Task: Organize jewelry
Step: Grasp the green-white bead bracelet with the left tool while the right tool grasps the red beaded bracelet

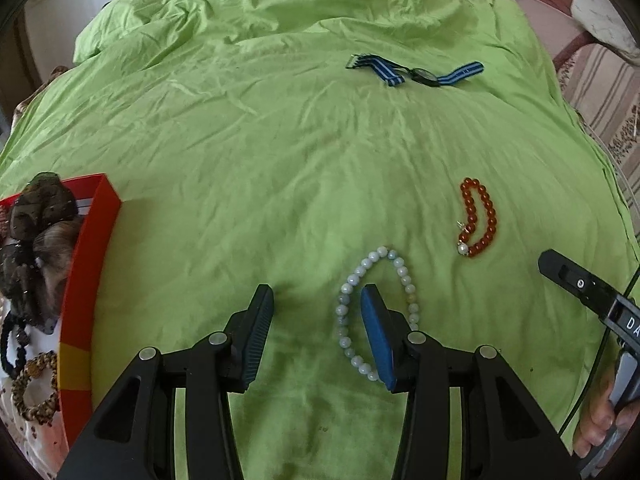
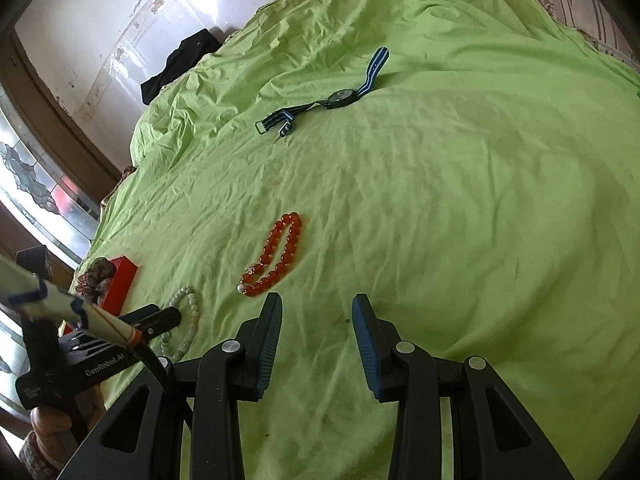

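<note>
A pale bead bracelet (image 1: 354,278) (image 2: 194,308) lies on the green bedsheet (image 1: 240,160). My left gripper (image 1: 316,295) hovers low over it, open, with its right finger inside the loop and only sheet between the pads. An orange-red bead bracelet (image 1: 491,216) (image 2: 294,240) lies further right. My right gripper (image 2: 318,301) (image 1: 568,276) stands open just short of it, holding nothing. A watch with a blue striped strap (image 1: 420,70) (image 2: 340,98) rests far up the bed.
A red box (image 1: 94,240) (image 2: 124,276) at the left edge holds a dark scrunchie (image 1: 36,216) and a leopard-print one (image 1: 36,388). A person's hand (image 1: 600,420) grips the right tool. A striped sofa (image 1: 592,80) lies beyond the bed's right edge.
</note>
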